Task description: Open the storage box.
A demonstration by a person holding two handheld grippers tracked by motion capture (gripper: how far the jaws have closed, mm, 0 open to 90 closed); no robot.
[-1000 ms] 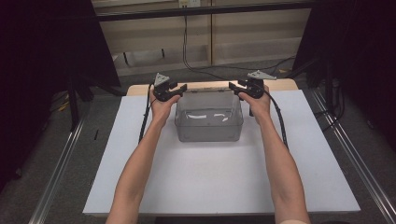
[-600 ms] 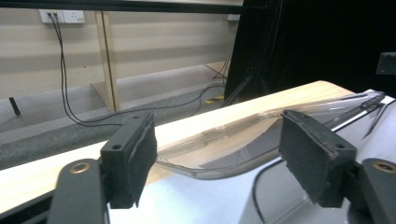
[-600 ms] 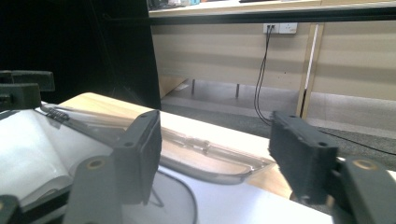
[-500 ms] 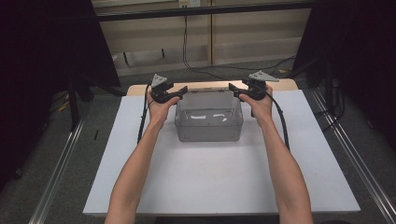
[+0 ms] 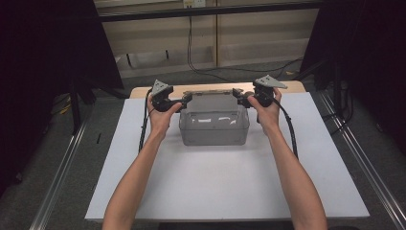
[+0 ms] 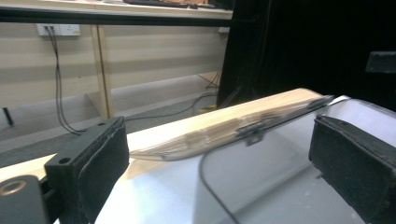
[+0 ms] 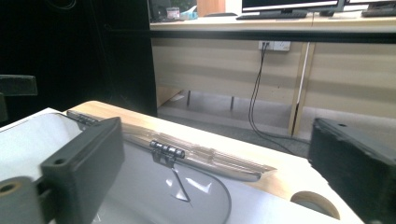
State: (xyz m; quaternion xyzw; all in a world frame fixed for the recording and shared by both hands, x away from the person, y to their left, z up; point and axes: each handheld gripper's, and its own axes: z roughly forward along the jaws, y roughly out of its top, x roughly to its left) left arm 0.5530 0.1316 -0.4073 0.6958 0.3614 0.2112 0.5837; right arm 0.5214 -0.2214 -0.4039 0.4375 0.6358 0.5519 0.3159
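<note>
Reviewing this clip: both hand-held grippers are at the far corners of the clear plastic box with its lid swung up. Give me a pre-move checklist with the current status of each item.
1. Left hand-held gripper open at the box's far left corner: ok, its jaws stand wide apart in the left gripper view.
2. Right hand-held gripper open at the far right corner: ok, jaws wide apart.
3. Lid between the left jaws: ok, its edge lies in the gap, untouched.
4. Lid hinge intact: ok, it joins the lid to the clear box.
5. Box squarely on the white board: ok.
6. Box contents: cannot tell, only reflections show.
</note>
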